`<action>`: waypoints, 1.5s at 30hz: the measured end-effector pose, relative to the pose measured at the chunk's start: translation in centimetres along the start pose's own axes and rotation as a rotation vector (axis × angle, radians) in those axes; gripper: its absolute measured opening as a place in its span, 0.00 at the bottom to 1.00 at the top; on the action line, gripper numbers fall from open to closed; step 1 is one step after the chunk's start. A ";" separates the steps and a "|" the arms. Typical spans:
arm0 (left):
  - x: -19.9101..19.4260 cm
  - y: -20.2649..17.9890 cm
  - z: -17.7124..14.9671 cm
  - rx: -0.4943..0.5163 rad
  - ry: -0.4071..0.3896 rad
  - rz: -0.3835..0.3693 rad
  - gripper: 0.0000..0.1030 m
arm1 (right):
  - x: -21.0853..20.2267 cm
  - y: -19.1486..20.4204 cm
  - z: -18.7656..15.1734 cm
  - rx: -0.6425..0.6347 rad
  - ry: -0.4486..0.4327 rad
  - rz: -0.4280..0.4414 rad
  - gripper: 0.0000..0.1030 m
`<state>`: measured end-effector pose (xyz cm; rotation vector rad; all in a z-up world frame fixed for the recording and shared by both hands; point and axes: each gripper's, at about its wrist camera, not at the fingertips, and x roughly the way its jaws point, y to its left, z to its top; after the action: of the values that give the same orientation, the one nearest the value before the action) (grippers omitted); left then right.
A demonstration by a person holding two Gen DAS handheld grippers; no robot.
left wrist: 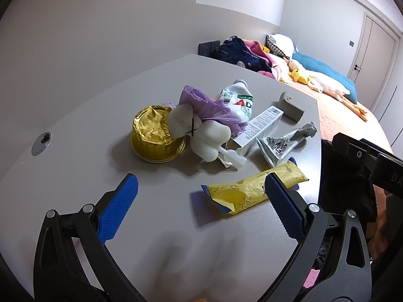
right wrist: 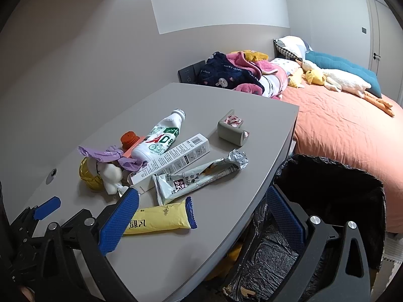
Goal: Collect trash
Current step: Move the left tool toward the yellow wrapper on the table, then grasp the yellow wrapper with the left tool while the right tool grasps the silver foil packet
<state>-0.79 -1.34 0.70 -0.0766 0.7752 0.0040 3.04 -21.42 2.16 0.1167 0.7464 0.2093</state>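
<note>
Grey laminate covers the bench (right wrist: 226,105), which fills the middle of both views and carries a scatter of trash. Behind it, at the upper right of the frame, stands a bed (right wrist: 340,125) with an orange sheet, piled clothes and soft toys. Beside the bench's edge, at the lower right of the right wrist view, a bin lined with a black bag (right wrist: 327,183) stands open.

On the bench, the white cardboard box (right wrist: 173,158) lies across the centre, touching a white drink bottle (right wrist: 161,138) with green and red print. A silver foil wrapper (right wrist: 201,173) lies just beside the box, and a yellow wrapper (right wrist: 161,217) with blue ends lies nearest the lower edge. At the left of the pile a gold foil cup (left wrist: 156,136) sits under a white foam piece (left wrist: 201,133) and a crumpled purple bag (left wrist: 209,105). A small grey block (right wrist: 230,130) rests apart towards the bench's far corner. An orange cap (right wrist: 129,138) peeks out behind the bottle.

The left gripper (left wrist: 201,188) hovers over the bench at the bottom of its view, jaws spread wide and empty, one blue pad overlapping the yellow wrapper in the picture. The right gripper (right wrist: 201,201) also has its jaws spread wide and empty, one pad over the bench, the other over the bin.
</note>
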 end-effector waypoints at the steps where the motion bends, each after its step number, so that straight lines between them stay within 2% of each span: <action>1: 0.0 0.0 0.0 0.001 0.000 -0.001 0.94 | 0.0 0.0 0.0 0.001 -0.001 0.000 0.98; 12: 0.0 -0.1 -0.1 0.000 -0.003 -0.004 0.94 | -0.1 0.1 0.0 -0.004 -0.002 -0.002 0.98; 19: 0.4 -0.4 -0.4 0.016 0.005 -0.044 0.94 | 0.4 -0.6 -0.3 0.030 0.028 0.026 0.98; 29: 1.7 -3.0 -0.8 0.140 0.044 -0.100 0.94 | 2.2 -1.6 -0.2 0.060 0.040 0.054 0.98; 33: 2.5 -3.4 -0.8 0.160 0.060 -0.116 0.94 | 3.4 -1.8 0.1 0.068 0.059 0.068 0.97; 45: 5.2 -6.0 -0.9 0.312 0.077 -0.075 0.94 | 8.8 -2.3 1.4 0.137 0.152 0.115 0.85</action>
<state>2.46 -7.55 -3.13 0.1915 0.8412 -0.1921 10.67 -21.70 -3.09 0.2772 0.9062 0.2789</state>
